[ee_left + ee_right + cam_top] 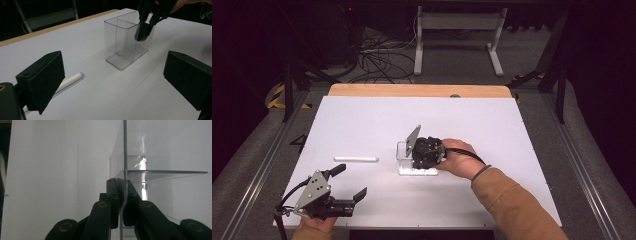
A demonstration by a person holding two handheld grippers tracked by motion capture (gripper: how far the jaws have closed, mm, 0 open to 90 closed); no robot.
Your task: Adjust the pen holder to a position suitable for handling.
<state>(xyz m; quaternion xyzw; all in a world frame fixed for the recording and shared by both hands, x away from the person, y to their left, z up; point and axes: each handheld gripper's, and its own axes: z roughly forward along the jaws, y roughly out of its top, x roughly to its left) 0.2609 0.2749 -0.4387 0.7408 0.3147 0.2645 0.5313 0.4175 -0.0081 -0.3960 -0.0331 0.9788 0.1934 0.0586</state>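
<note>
A clear plastic box (403, 151) with inner dividers stands upright near the middle of the white table (362, 120). My right gripper (414, 159) reaches down over its right side and is shut on one of its thin walls. From the left gripper view, the clear box (120, 47) has the right gripper (142, 33) pinching its far rim. In the right gripper view the clear wall (124, 150) runs straight up between the closed jaws of the right gripper (124, 195). My left gripper (349, 182) rests open at the front left, and nothing sits between its fingers (41, 80).
A white pen (356, 159) lies flat left of the box, and the pen (68, 82) passes behind the left jaw in the left gripper view. A wooden strip (419, 90) borders the table's far edge. Cables and a white stand (457, 37) are on the floor beyond.
</note>
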